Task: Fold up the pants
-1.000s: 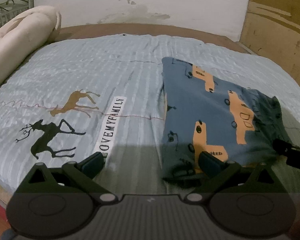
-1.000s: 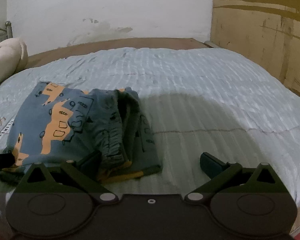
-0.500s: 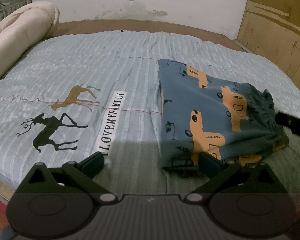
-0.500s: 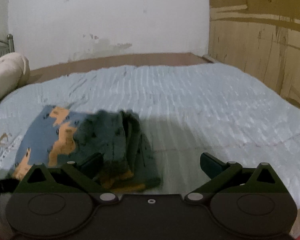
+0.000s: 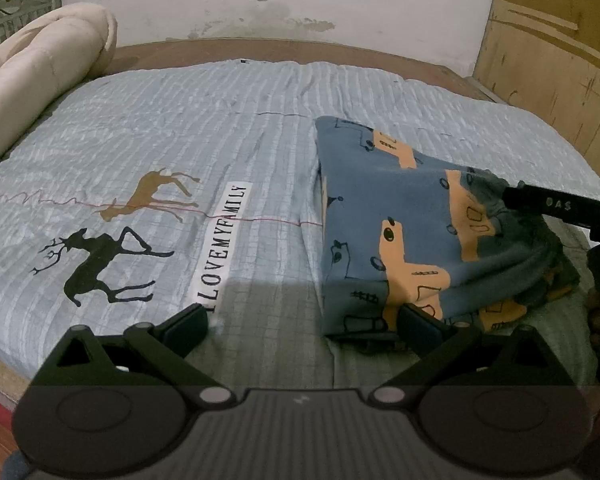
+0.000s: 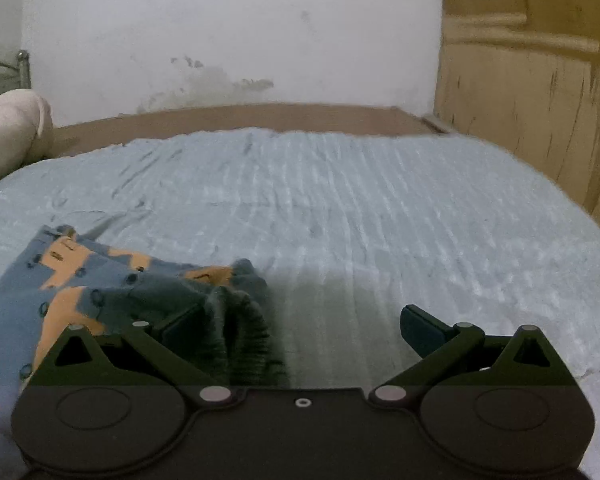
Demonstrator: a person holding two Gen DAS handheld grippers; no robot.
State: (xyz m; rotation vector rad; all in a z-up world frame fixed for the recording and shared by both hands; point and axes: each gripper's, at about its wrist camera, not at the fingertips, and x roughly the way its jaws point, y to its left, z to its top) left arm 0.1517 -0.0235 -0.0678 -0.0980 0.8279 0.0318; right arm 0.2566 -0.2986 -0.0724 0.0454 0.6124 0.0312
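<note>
The pants (image 5: 412,232) are blue with orange vehicle prints and lie folded in a compact stack on the right half of the bed. Their gathered dark waistband (image 6: 236,320) bunches at the stack's right end. My left gripper (image 5: 304,324) is open just in front of the stack's near left corner, its right finger over the fabric edge. My right gripper (image 6: 300,328) is open too, with its left finger over the waistband and nothing held. A black finger of the right gripper (image 5: 556,206) reaches in over the pants from the right in the left wrist view.
The light blue ribbed bedspread (image 5: 204,148) carries deer prints (image 5: 100,264) and a text strip. A rolled cream quilt (image 5: 32,68) lies at the far left. A wooden panel (image 6: 532,92) borders the right side, a white wall the far end.
Both grippers have drawn back and risen from the folded pants. The right wrist view has tilted up, showing more wall. The pants have stayed folded in place.
</note>
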